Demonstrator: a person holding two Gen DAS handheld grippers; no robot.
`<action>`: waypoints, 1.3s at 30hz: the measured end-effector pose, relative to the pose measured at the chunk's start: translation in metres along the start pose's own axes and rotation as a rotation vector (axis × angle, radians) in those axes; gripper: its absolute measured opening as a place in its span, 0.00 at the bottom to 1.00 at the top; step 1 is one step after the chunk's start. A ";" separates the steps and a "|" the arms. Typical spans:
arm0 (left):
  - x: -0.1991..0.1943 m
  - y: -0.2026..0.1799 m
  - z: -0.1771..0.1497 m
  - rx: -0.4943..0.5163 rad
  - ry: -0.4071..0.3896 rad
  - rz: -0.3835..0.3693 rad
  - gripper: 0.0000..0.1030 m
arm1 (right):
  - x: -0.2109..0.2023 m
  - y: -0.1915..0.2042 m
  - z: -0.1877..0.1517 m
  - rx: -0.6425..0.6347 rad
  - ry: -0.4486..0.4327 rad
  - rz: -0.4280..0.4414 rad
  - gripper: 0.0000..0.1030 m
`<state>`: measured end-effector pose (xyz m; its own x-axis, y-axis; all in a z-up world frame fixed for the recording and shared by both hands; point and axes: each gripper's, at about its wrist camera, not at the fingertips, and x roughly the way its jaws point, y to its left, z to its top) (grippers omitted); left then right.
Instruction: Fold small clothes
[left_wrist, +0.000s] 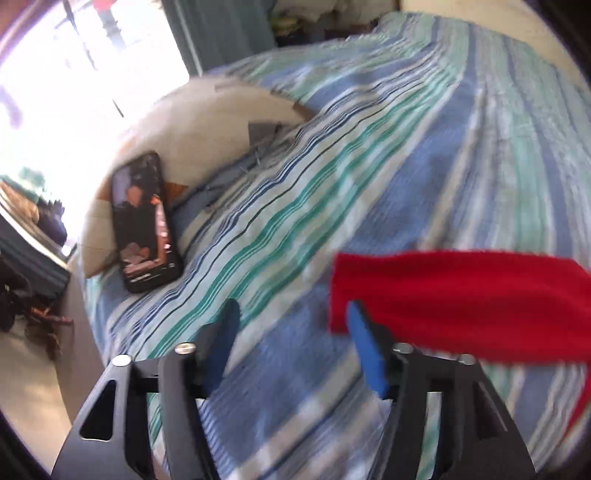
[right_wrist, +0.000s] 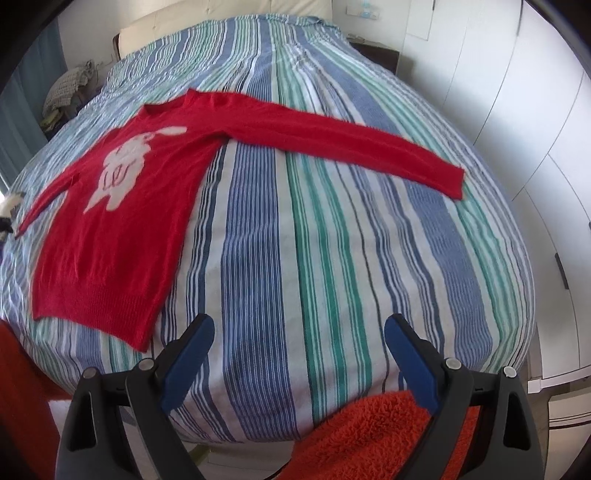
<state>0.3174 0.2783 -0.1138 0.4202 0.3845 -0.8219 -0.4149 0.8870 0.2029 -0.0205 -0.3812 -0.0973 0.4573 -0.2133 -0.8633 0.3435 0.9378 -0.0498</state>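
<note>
Right wrist: one red sweater (right_wrist: 122, 221), flat.

Red sweater (right_wrist: 122, 236), blue-green-white striped bedspread (right_wrist: 314, 258)

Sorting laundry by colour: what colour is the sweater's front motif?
White, on the red sweater; clearest in the right wrist view.

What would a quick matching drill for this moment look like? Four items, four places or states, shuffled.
Items:
1. red sweater
2. phone
3. orange rug
4. left gripper

Places or states:
A. lying near the bed's edge, screen lit
B. open, next to a red sleeve cuff
C. spread flat on the striped bedspread, one sleeve stretched out
D. on the floor at the foot of the bed

Pairs: 1-C, 2-A, 3-D, 4-B
</note>
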 end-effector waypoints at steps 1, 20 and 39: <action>-0.021 -0.007 -0.015 0.032 -0.019 -0.038 0.64 | -0.003 0.003 0.005 -0.004 -0.017 0.005 0.90; -0.172 -0.180 -0.302 0.633 0.091 -0.435 0.83 | 0.077 0.131 -0.038 -0.245 0.192 0.234 0.94; -0.210 -0.122 -0.261 0.431 -0.126 -0.416 0.93 | 0.018 0.025 -0.021 0.238 -0.071 0.216 0.99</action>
<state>0.0693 0.0227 -0.1052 0.5798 -0.0127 -0.8146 0.1575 0.9828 0.0968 -0.0207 -0.3564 -0.1246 0.5935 -0.0425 -0.8037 0.4106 0.8749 0.2569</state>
